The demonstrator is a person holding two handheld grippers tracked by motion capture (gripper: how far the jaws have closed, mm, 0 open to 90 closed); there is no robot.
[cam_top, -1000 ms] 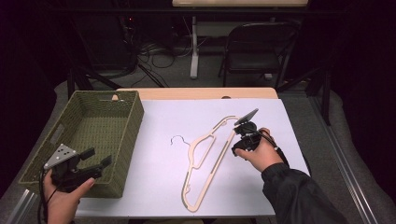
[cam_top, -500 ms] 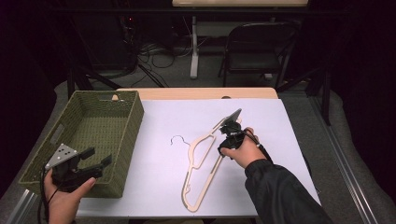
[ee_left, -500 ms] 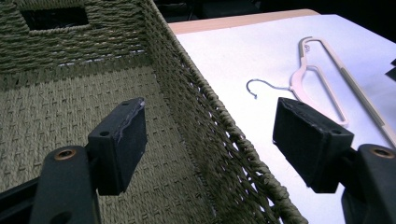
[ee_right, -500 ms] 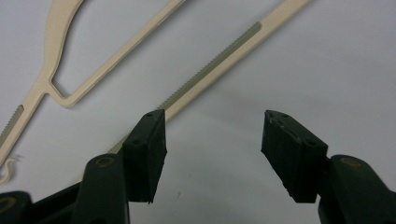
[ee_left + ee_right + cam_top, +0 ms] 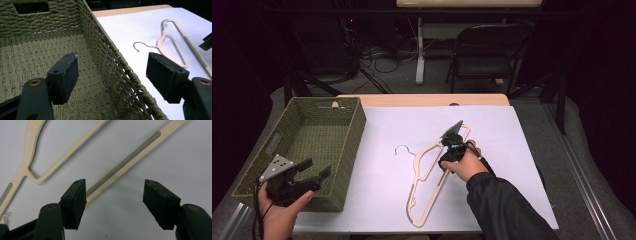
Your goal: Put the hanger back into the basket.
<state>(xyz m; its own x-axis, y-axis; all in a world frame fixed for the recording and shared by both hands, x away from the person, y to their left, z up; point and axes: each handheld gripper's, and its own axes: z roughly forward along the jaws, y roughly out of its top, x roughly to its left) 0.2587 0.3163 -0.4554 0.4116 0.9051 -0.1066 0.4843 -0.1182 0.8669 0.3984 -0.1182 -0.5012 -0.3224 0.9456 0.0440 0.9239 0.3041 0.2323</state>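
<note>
A cream hanger point(image 5: 430, 176) with a thin metal hook point(image 5: 404, 149) lies flat on the white sheet. My right gripper point(image 5: 451, 143) hovers over the hanger's long bar, pointing down at it. In the right gripper view its jaws point(image 5: 115, 202) stand open, and the ribbed bar point(image 5: 125, 165) runs slantwise to the left jaw's tip; nothing is held. My left gripper point(image 5: 315, 174) is open at the near right corner of the woven basket point(image 5: 353, 131), straddling the basket wall point(image 5: 110, 50) without touching it. The hanger point(image 5: 175, 42) lies off to the right in the left gripper view.
The green woven basket has nothing in it and takes up the table's left side. The white sheet point(image 5: 512, 150) covers most of the wooden table. A dark chair point(image 5: 489, 50) and cables stand beyond the far edge.
My right gripper has moved left across the sheet and now sits over the hanger's bar. The left gripper and the hanger have stayed put.
</note>
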